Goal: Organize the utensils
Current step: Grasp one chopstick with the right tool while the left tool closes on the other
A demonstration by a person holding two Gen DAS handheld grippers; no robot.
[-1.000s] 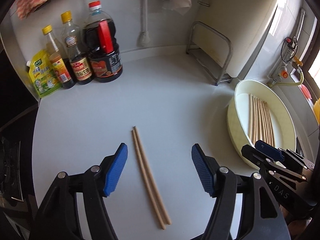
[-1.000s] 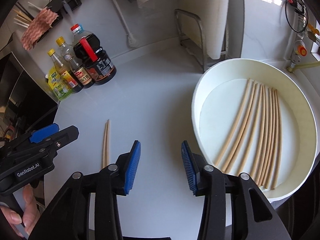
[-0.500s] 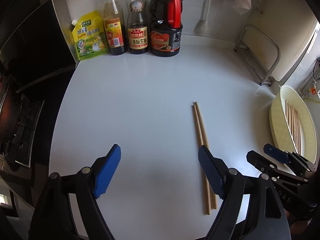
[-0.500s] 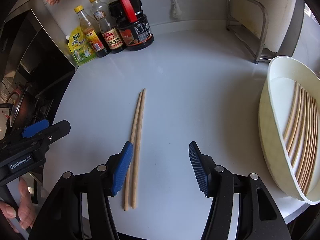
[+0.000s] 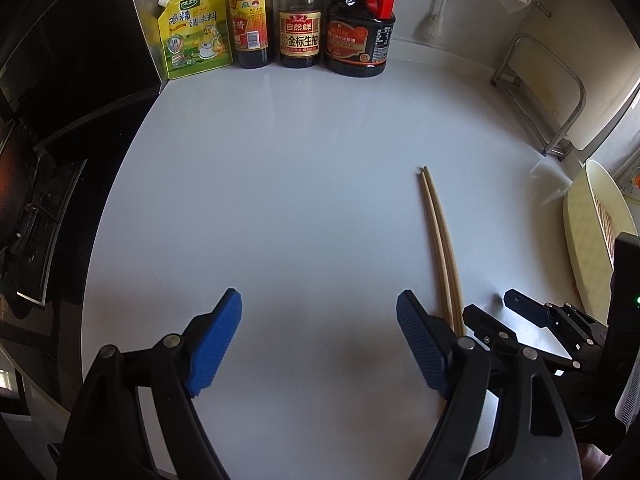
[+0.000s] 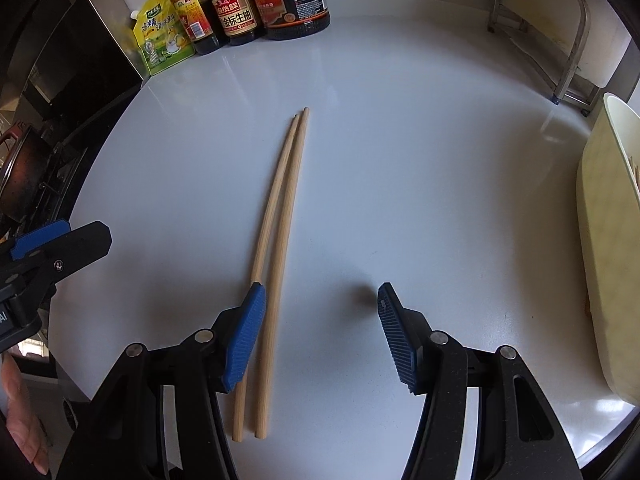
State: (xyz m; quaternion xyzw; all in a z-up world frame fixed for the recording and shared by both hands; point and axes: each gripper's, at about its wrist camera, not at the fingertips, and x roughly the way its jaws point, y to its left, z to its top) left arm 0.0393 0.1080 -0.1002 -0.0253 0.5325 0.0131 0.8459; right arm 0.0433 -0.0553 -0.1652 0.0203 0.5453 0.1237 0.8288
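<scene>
The white countertop (image 6: pixel 400 160) is bearing a pair of wooden chopsticks (image 6: pixel 280 240) lying side by side, touching, near its middle. The cream basin (image 6: pixel 608 240) is sitting at the counter's right edge, with more chopsticks inside it. The left gripper (image 5: pixel 320 340) is pointing steeply down with its jaws spread wide and nothing between them; the pair is lying just outside its right finger. The right gripper (image 6: pixel 320 332) is also angling steeply down, jaws parted and empty, its left pad (image 6: pixel 244 340) overlapping the pair's near end; contact cannot be told.
</scene>
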